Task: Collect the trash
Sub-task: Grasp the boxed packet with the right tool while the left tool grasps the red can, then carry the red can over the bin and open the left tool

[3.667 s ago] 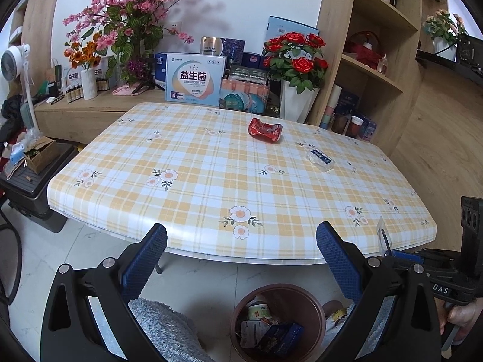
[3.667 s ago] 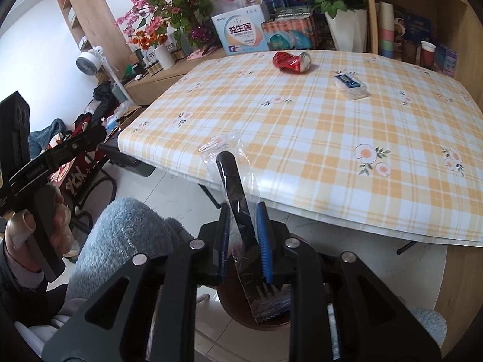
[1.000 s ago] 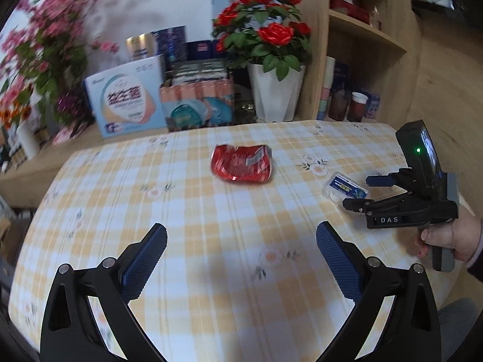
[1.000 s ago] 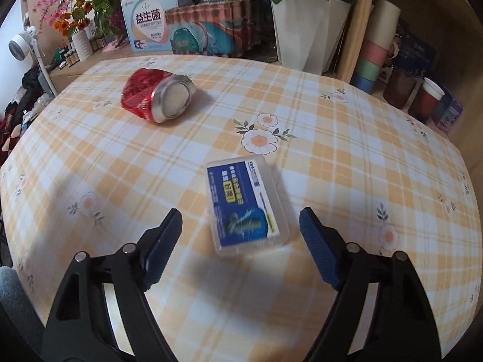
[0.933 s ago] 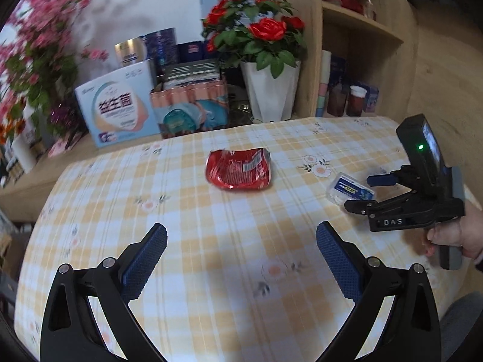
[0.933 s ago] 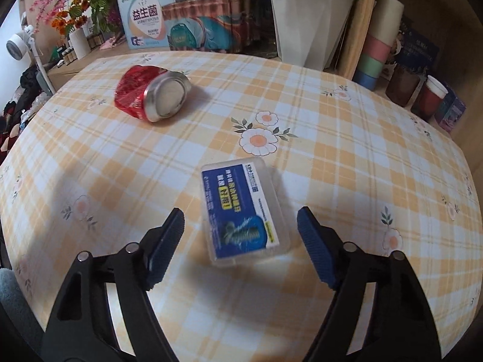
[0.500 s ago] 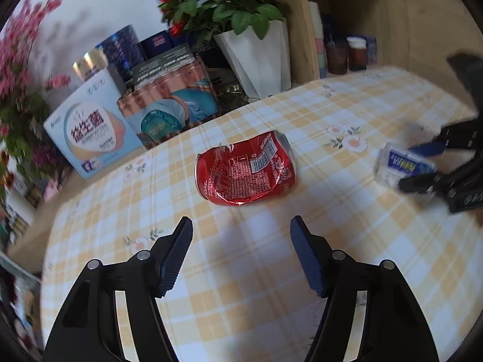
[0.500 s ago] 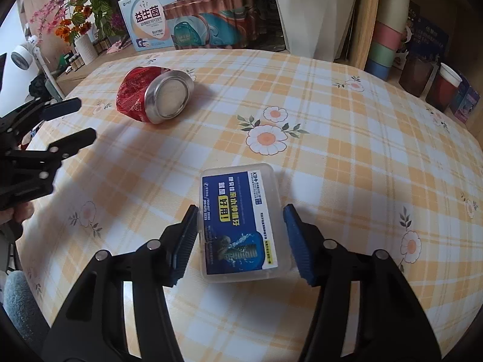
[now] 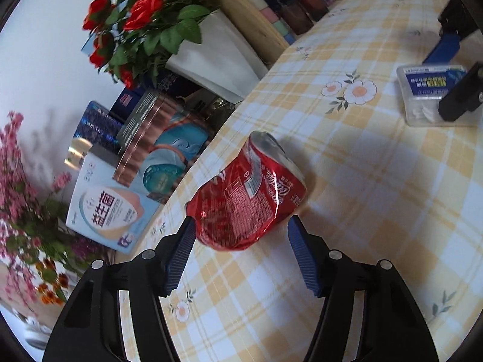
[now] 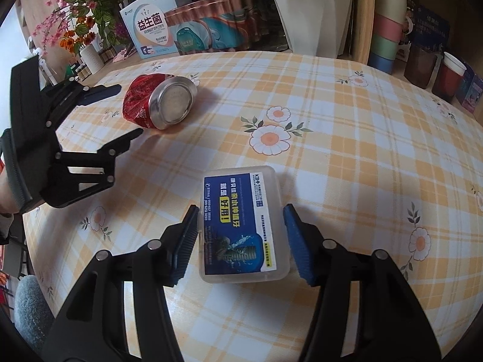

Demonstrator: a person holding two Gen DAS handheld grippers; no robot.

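Since a second ago both grippers have come in from above the table (image 10: 377, 114) onto their targets, and both have narrowed. We note the left gripper (image 9: 238, 242) has rolled and dropped toward the crushed can (image 9: 247, 202). Its jaws are closing, the can's flattened end sits between the blue pads, and we see a sliver of gap on each side, so no grip yet.

Our right gripper (image 10: 240, 236) has barely shifted. Its pads now stand flush against the long sides of the plastic box (image 10: 241, 223), half-narrow. We judge this a hold on the box, which lies flat on the cloth.

Meaning for the task: both pieces of trash are about to leave the table together, and the carry to a bin comes next; no bin shows now.

Placing by the can: it lies on its side near the far left edge of the table. The box lies nearer us and to its right, well apart.

Count:
- cans: one
- plastic boxes: one
- grippers: two
- other loose trash on the cloth: none seen
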